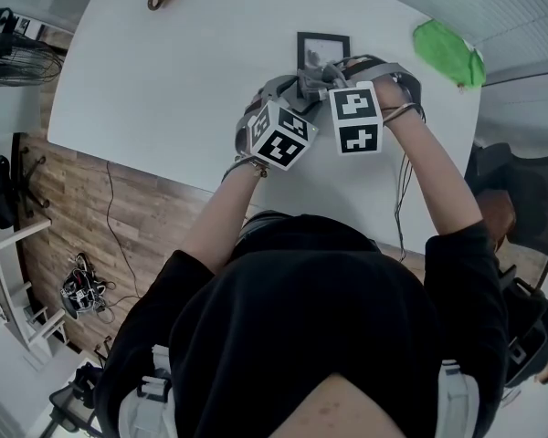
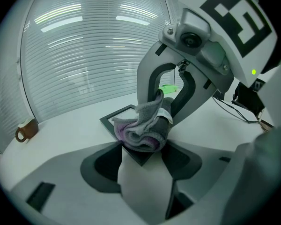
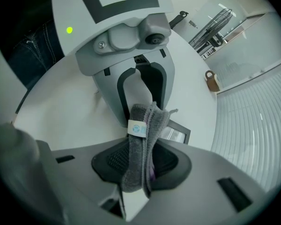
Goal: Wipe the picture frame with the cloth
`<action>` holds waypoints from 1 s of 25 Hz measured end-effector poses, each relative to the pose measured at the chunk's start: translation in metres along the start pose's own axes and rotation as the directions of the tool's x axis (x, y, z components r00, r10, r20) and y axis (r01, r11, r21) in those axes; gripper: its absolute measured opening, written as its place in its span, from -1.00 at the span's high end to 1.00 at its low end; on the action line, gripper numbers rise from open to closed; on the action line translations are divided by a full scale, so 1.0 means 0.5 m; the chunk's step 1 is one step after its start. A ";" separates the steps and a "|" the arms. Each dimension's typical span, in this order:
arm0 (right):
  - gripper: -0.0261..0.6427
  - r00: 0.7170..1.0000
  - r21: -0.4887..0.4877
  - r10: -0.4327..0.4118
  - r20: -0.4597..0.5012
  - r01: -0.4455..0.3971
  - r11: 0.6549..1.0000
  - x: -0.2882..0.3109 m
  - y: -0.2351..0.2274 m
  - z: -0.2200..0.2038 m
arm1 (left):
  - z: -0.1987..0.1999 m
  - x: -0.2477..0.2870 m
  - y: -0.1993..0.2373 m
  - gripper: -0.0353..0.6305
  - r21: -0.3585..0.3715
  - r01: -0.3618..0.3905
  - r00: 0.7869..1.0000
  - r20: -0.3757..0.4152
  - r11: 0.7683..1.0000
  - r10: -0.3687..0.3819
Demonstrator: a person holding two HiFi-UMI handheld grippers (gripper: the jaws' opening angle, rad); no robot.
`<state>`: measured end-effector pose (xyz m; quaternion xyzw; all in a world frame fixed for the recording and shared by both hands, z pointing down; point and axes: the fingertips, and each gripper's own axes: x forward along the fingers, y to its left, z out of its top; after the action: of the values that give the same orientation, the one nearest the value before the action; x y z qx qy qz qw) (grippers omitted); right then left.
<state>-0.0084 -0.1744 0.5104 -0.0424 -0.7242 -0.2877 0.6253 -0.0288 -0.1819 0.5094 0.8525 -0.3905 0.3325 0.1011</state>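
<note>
Grey cloth (image 3: 141, 149) is clamped upright between the jaws of the right gripper (image 3: 143, 168) and rests bunched on the near part of a black picture frame (image 1: 324, 44). The frame lies on a white table (image 1: 164, 89). The left gripper (image 2: 143, 165) has its jaws apart, with the frame's near corner between them, just under the cloth.

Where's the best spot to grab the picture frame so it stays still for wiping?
I'd take the near corner of its black border, coming in low from the person's side. The picture frame lies flat on the table, that corner points at the left hand-held gripper, and the cloth in the right hand-held gripper rests farther in.
</note>
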 end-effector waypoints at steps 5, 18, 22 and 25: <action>0.60 0.999 -0.039 0.042 0.003 -0.041 0.998 -0.004 0.013 0.004 | 0.000 0.003 -0.001 0.06 0.001 0.001 1.000 -0.001 1.000 -0.001; 0.59 0.995 0.222 -0.002 0.100 -0.020 0.975 -0.026 0.003 -0.002 | 0.002 -0.003 0.002 0.06 0.002 -0.003 1.000 0.002 1.000 0.003; 0.59 0.991 0.384 -0.079 0.109 0.031 0.923 -0.037 0.002 -0.013 | 0.000 -0.005 0.001 0.07 0.003 0.001 1.000 0.006 1.000 -0.001; 0.59 0.983 0.485 -0.136 0.120 0.062 0.872 -0.050 0.009 -0.020 | 0.001 -0.008 -0.005 0.09 0.015 0.006 1.000 0.011 1.000 -0.007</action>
<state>0.0073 -0.1679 0.4894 0.1292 -0.8190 -0.1273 0.5444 -0.0288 -0.1782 0.5067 0.8563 -0.3858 0.3304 0.0934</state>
